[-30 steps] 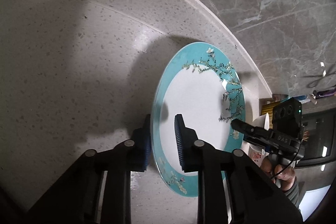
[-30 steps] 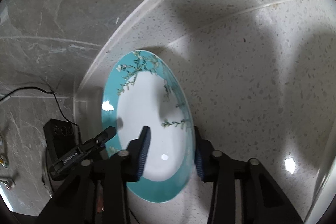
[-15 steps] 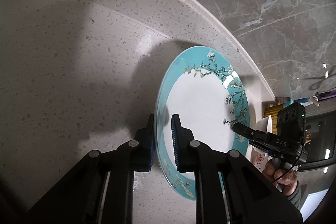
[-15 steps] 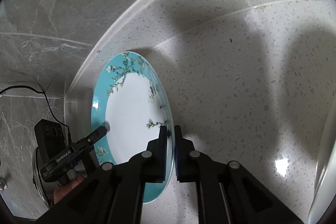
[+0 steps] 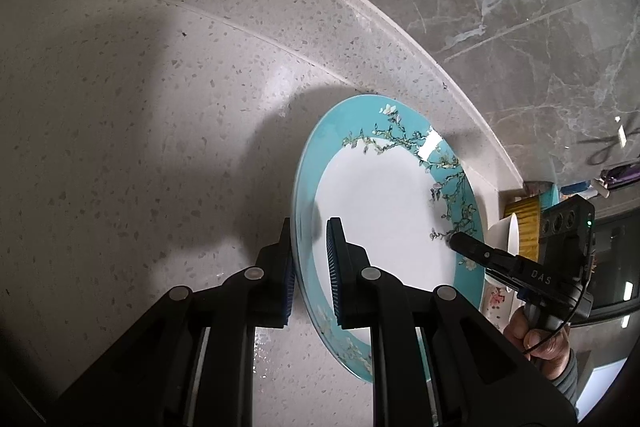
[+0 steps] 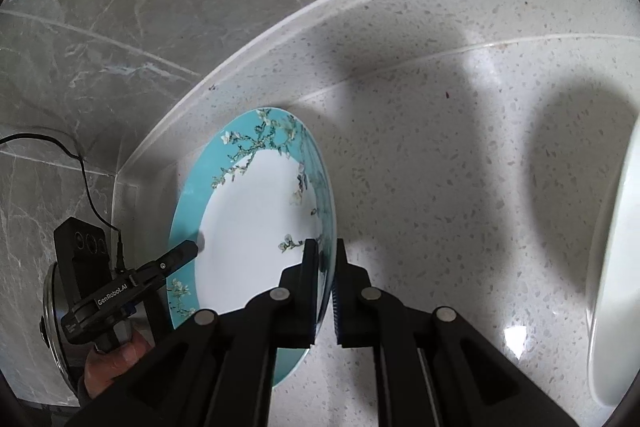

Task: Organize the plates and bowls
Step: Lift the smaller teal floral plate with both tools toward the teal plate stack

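Jaws of the left gripper (image 5: 308, 227) and right gripper (image 6: 327, 247) each pinch opposite rims of the teal blossom plate (image 5: 384, 219), which sits on the speckled counter (image 5: 140, 127) beside its raised back edge.

A pale speckled stone worktop (image 5: 168, 115) with a raised rim along its far edge meets grey marbled wall tiles. A turquoise-rimmed plate (image 5: 384, 211) with blossom branches sits at that far edge, tilted, its far rim near the raised rim.

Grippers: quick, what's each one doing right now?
Left gripper: closed on the plate rim.
Right gripper: closed on the opposite rim of the same plate.
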